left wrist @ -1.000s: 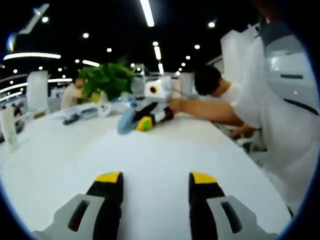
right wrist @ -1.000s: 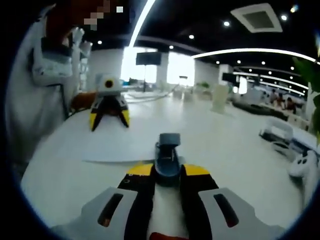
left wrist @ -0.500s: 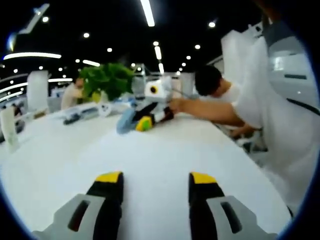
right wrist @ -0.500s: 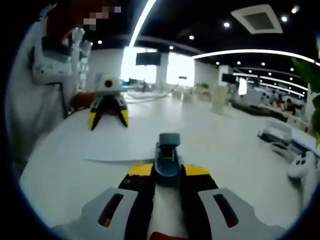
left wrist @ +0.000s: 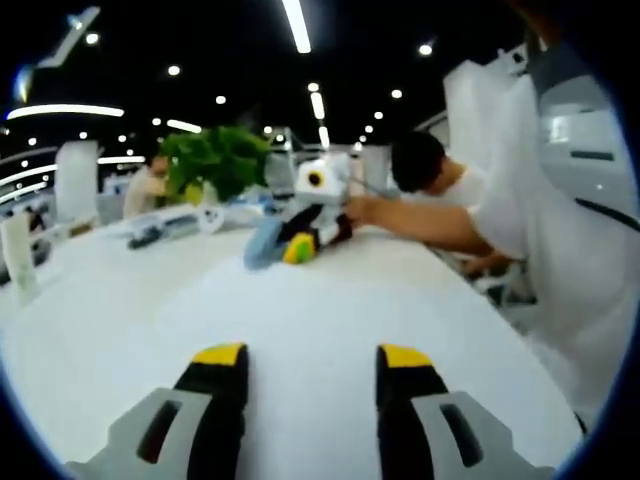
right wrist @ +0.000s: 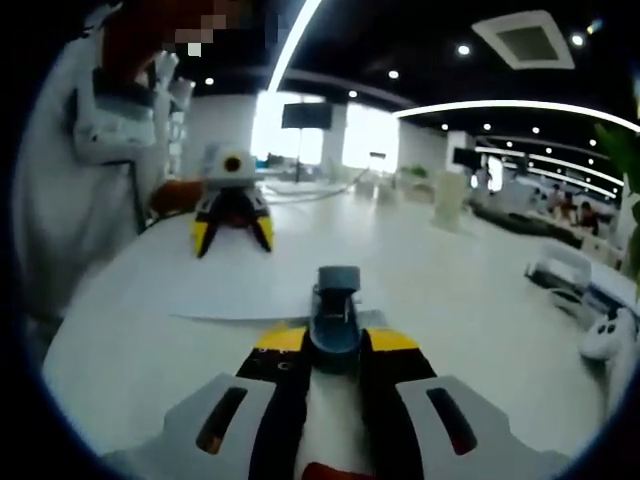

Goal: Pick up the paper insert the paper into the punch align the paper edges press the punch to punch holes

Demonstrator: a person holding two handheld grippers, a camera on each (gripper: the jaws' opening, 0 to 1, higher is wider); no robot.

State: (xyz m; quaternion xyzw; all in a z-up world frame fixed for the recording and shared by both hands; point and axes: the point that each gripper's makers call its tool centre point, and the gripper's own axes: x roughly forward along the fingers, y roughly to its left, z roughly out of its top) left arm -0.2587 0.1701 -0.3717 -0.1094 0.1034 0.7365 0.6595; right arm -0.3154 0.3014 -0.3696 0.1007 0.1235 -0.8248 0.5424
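Broadly, a white table (left wrist: 120, 310) spreads under both grippers, and a person in white (left wrist: 560, 250) stands at its right edge in the left gripper view. On it lies the paper (right wrist: 250, 290), flat, its near edge reaching the blue-grey punch (right wrist: 336, 318). The right gripper (right wrist: 334, 345) has its jaws clamped on the punch, seen between the yellow tips. The left gripper (left wrist: 311, 362) rests low over the sheet with its jaws spread apart and nothing between them. A green plant (left wrist: 212, 160) stands far left.
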